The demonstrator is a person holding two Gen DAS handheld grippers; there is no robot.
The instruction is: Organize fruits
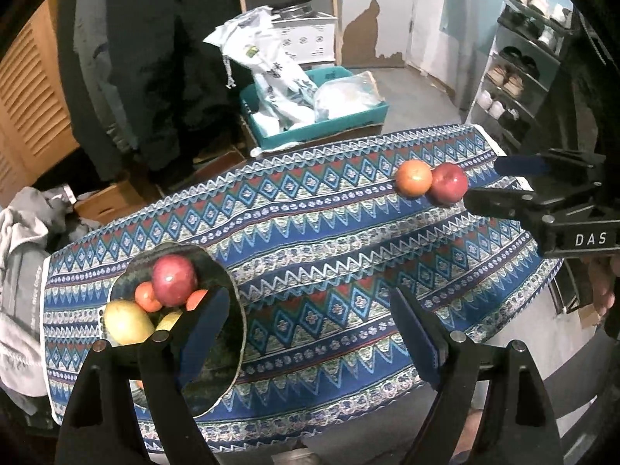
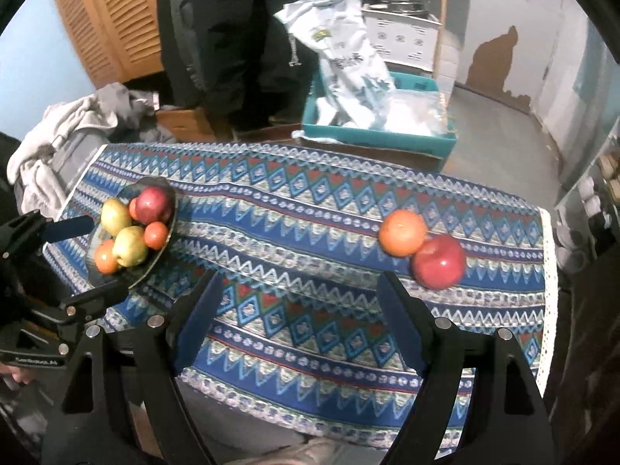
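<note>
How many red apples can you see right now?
2. One red apple sits in the dark bowl among the other fruit; the other lies loose on the tablecloth, touching an orange. More could be hidden under the bowl's pile.

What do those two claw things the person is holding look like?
Both are black. The left gripper and right gripper each have two long angular fingers with dark blue pads inside and round silver pivot pins. White lettering marks their bodies; "DAS" shows on the right one.
</note>
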